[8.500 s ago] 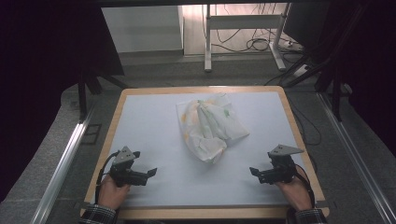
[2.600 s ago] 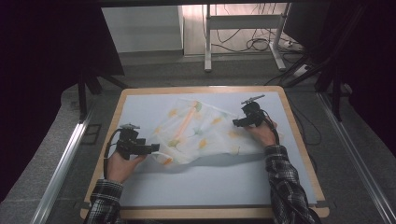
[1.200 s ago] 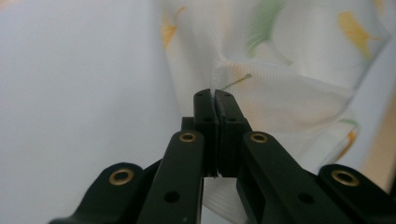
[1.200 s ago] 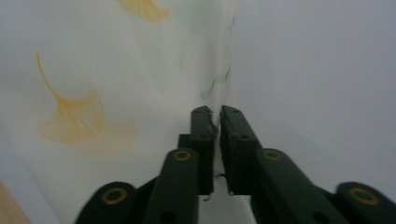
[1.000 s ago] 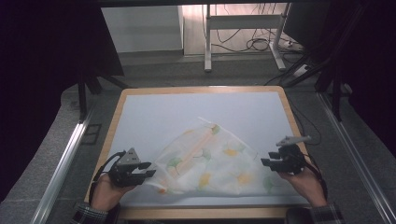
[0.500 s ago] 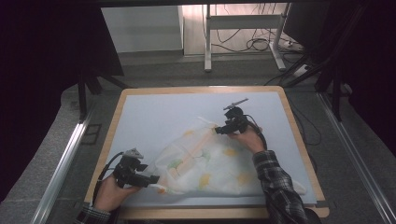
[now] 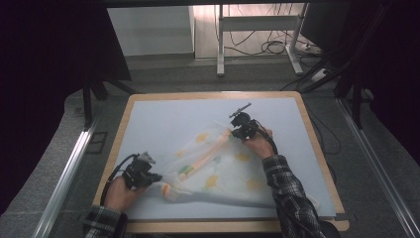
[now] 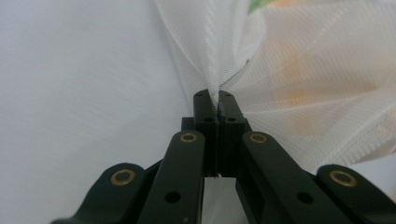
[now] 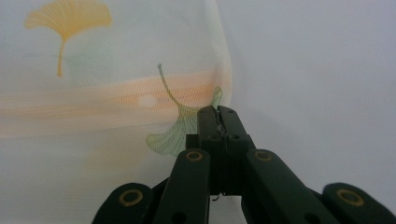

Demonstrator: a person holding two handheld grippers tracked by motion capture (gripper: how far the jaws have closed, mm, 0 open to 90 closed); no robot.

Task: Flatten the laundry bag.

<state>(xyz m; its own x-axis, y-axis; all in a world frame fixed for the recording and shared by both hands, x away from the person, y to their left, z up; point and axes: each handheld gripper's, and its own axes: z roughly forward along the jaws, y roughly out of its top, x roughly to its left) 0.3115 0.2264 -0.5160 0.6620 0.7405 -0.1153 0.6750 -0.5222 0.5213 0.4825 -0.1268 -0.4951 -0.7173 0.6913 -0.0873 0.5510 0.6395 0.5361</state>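
Both grippers' fingers (image 8: pixel 218 100) tight on the cloth (image 7: pixel 223 168)

We've got a sheer white mesh cloth (image 7: pixel 218 171) with orange and green ginkgo leaf prints, lying rumpled near the table's front edge, two corners pulled taut.

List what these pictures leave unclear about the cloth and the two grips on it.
- Left gripper view: the sheer cloth runs off the top and right edges; its print is blurred.
- Right gripper view: how deep the cloth edge sits between the shut jaws is hidden by them.
- High view: the cloth's near edge is partly covered by the person's sleeve.
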